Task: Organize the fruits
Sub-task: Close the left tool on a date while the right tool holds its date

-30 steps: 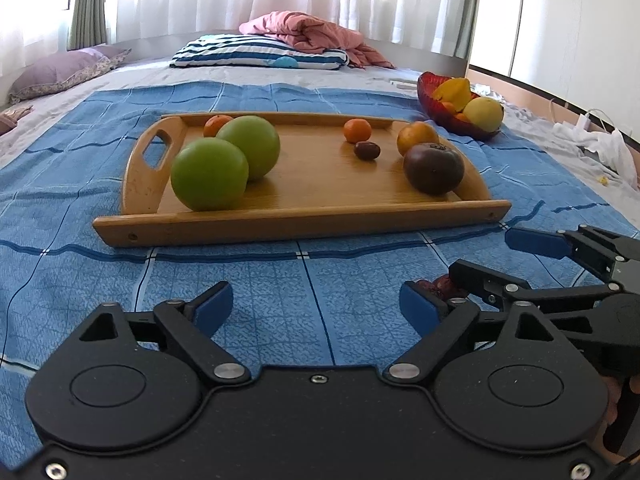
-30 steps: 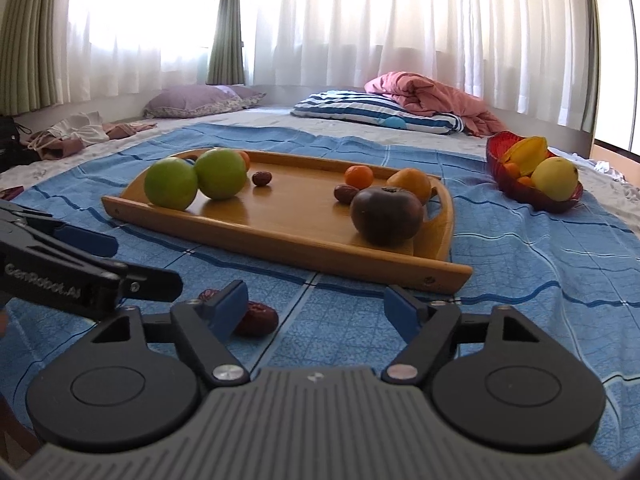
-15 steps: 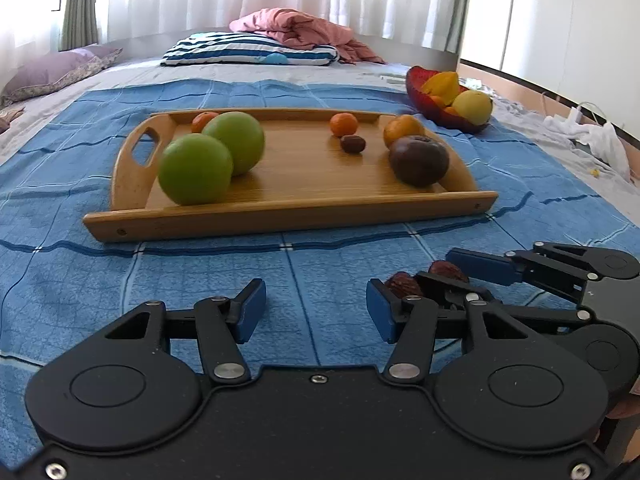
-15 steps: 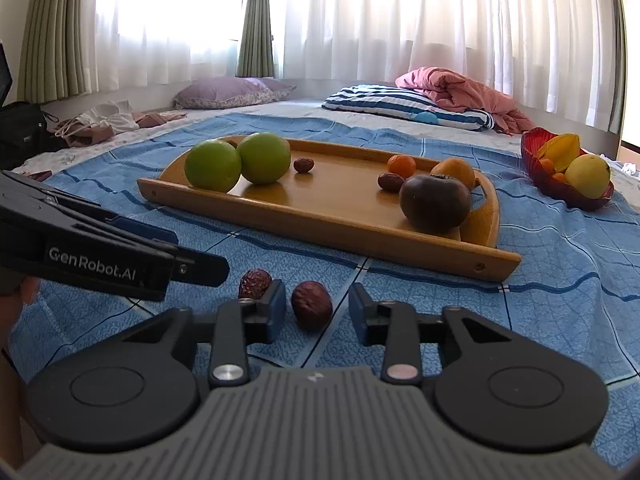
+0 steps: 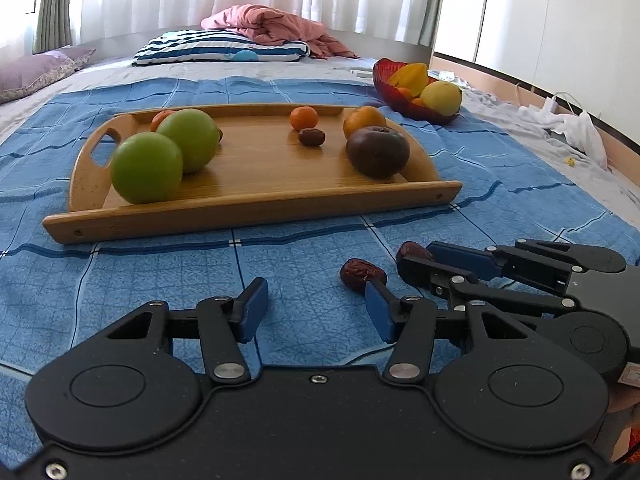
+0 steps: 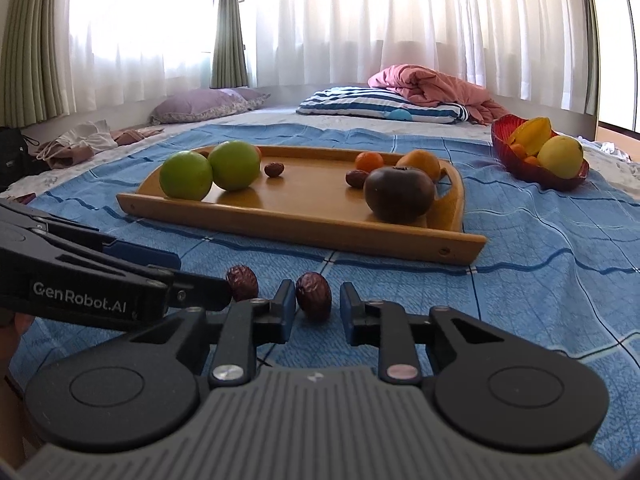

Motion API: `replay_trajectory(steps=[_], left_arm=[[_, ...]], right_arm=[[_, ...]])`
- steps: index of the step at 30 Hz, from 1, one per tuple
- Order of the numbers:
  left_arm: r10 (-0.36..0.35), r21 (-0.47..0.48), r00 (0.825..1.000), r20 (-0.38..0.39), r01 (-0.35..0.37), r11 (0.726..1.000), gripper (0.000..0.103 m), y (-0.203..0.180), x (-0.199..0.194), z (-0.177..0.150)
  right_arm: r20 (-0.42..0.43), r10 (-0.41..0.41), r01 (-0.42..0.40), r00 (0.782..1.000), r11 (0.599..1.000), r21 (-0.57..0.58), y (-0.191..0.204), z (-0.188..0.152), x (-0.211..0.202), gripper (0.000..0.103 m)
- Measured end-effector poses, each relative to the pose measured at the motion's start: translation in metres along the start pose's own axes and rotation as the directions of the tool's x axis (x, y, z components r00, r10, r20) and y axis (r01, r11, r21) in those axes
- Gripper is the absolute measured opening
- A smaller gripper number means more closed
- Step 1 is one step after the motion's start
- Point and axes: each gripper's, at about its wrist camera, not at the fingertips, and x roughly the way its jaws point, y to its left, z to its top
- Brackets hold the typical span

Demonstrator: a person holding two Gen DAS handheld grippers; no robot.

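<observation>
Both hand-held grippers have been closing: your right hand-held gripper (image 6: 318, 307) is clenching one date (image 6: 314, 289) on the bed (image 6: 540, 280); your left hand-held gripper (image 5: 316, 311) is gaping empty beside another date (image 5: 362, 274).

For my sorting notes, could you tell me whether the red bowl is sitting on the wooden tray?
No, the red bowl sits apart on the blue blanket, beyond the wooden tray.

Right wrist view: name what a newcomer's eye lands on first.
The long wooden tray mid-bed on the blue checked bedspread, with two big green round fruits at its left end and a dark purple-brown one at its right. Nearest, a wrinkled dark-red date sits between the right tool's blue pads.
</observation>
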Motion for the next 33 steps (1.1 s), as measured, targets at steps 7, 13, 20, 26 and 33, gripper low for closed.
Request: replay_trajectory(steps=[7, 13, 20, 26, 33], left_arm=[[0.004, 0.015, 1.0, 0.001, -0.004, 1.0, 0.047, -0.007, 0.009, 0.006], [-0.031, 0.028, 1.0, -0.005, 0.031, 0.999, 0.047, -0.015, 0.019, 0.011], [-0.033, 0.051, 0.999, 0.003, 0.032, 0.998, 0.041, -0.028, 0.034, 0.019], [-0.015, 0.069, 1.0, 0.005, 0.014, 0.998, 0.026, -0.034, 0.042, 0.021], [0.014, 0.062, 1.0, 0.011, -0.015, 0.998, 0.026, -0.03, 0.036, 0.019]], right_arm=[[0.001, -0.037, 0.037, 0.999, 0.999, 0.003, -0.006, -0.002, -0.004, 0.032], [-0.003, -0.062, 0.062, 0.998, 0.998, 0.007, -0.015, -0.004, -0.01, 0.032], [-0.006, -0.097, 0.097, 0.995, 0.995, 0.014, -0.022, -0.005, -0.013, 0.032], [-0.01, -0.128, 0.128, 0.992, 0.991, 0.023, -0.027, -0.003, -0.011, 0.032], [-0.022, -0.149, 0.15, 0.989, 0.986, 0.073, -0.033, 0.0, -0.009, 0.032]])
